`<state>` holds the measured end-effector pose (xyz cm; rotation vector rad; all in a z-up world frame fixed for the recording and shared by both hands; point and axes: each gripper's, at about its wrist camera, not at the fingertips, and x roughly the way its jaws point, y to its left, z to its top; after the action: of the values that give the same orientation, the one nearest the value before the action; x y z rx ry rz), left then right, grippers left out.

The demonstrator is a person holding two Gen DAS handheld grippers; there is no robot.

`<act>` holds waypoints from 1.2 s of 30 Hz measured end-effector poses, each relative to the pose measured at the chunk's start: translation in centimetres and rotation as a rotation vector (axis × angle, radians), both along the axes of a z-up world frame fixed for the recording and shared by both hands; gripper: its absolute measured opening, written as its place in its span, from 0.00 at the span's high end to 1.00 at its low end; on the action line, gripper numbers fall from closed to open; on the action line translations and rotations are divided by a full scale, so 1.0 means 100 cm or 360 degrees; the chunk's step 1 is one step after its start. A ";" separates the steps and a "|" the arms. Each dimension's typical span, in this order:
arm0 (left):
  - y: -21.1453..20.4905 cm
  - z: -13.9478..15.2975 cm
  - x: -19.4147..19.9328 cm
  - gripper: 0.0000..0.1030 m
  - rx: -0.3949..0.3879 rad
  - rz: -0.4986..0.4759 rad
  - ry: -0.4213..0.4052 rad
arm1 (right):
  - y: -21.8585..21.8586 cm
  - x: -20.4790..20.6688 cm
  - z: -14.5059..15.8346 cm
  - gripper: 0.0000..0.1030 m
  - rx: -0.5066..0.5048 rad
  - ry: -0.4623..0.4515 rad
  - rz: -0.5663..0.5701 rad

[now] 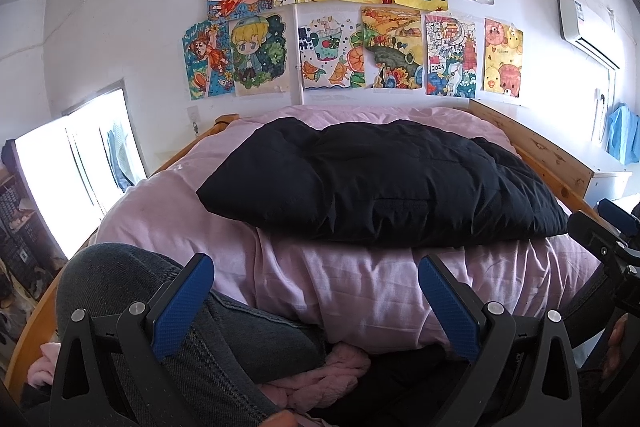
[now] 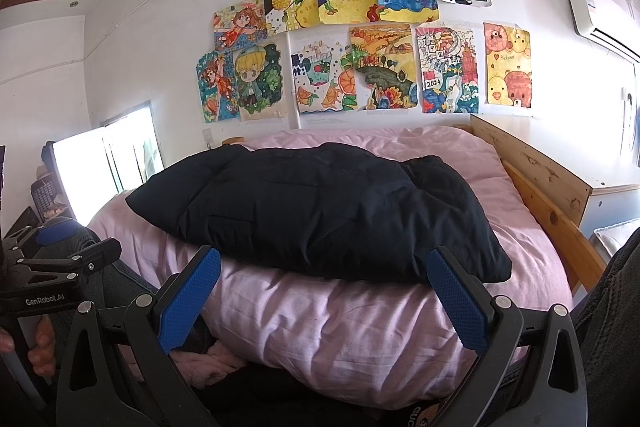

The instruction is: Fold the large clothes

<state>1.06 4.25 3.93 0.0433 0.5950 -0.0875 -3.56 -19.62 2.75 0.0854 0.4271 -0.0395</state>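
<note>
A folded black padded garment [image 1: 380, 183] is lying across the top of a puffy pink duvet [image 1: 360, 291] on a wooden-framed bed [image 1: 556, 159], its long side running left to right and its near edge hanging slightly over the bulge of the bedding. The left gripper [image 1: 316, 303] is hovering low at the foot of the bed with its blue-padded jaws spread wide and holding nothing, well short of the garment. The right gripper [image 2: 324, 303] is pointing the same way, its jaws likewise released and empty; from the right wrist view its right fingertip is lining up against the garment's near right corner, though whether it is touching cannot be told. The person's knee in dark grey denim [image 1: 140, 291] is sitting beside the left gripper's left finger, and a bundle of pink fleecy fabric [image 1: 320, 371] is lying below the duvet's front edge. In the right wrist view the left gripper [image 2: 60, 247] is showing at the left edge, with a hand [image 2: 40, 347] gripping its handle. Colourful children's drawings [image 1: 340, 19] are covering the white wall behind the bed, an air conditioner [image 1: 588, 27] is hanging at the upper right, and daylight is glaring through a window [image 1: 76, 171] on the left.
</note>
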 end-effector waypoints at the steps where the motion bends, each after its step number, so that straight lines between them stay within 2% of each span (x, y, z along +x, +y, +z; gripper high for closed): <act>1: 0.001 0.000 0.000 0.00 -0.0004 -0.0005 0.0001 | 0.000 0.000 0.000 0.01 0.0000 0.0000 0.0000; 36: 0.025 0.000 0.007 0.00 0.0012 -0.0022 0.0002 | -0.010 -0.001 -0.002 0.01 0.0020 -0.0024 0.0024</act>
<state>1.80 6.71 3.93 0.0548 0.5964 -0.0990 -3.70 -20.58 2.58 0.0951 0.4130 -0.0211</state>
